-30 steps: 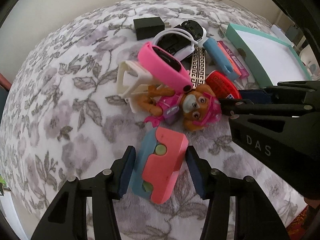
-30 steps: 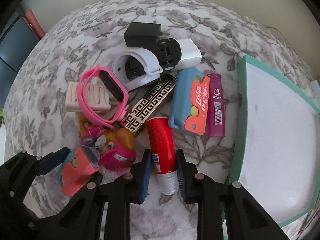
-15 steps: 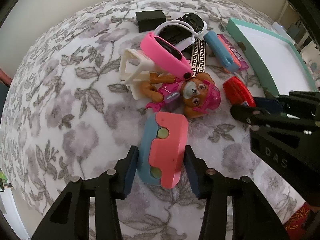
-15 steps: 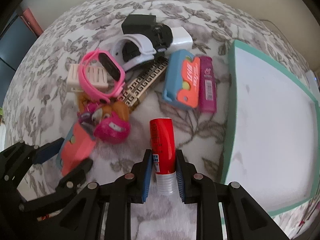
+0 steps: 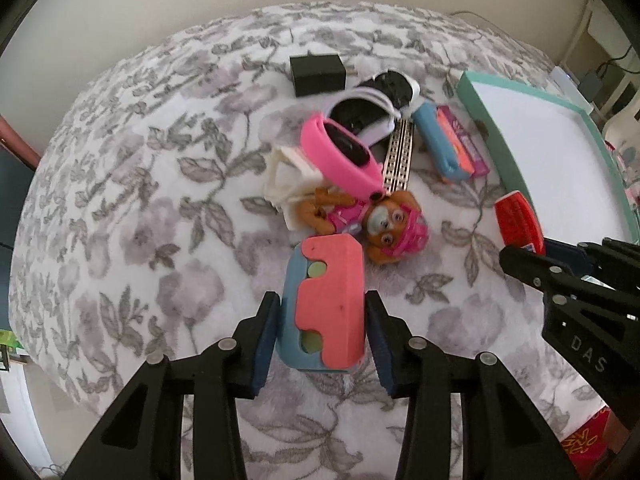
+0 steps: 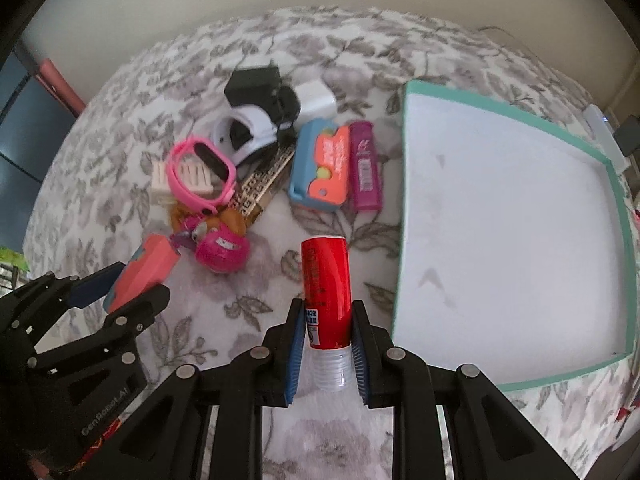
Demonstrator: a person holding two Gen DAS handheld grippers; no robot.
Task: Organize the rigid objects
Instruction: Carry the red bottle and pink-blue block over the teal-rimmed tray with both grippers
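Observation:
My left gripper points down over the floral blanket. Its jaws are closing, and both pads press on a coral and blue case held off the blanket. In the right wrist view the same case shows between the left fingers. My right gripper is shut on a red tube with a clear cap, which sticks forward beside the teal tray. The red tube also appears at the right edge of the left wrist view. The tray has a bare white bottom.
A pile lies on the blanket: a pink watch, a white watch, a black adapter, a toy dog, a cream rack, a gold-patterned strip, a second blue and orange case and a purple tube.
The left jaws narrowed onto the coral case and rose with it. The right gripper carried the red tube out of the pile, rightward to the tray's side.

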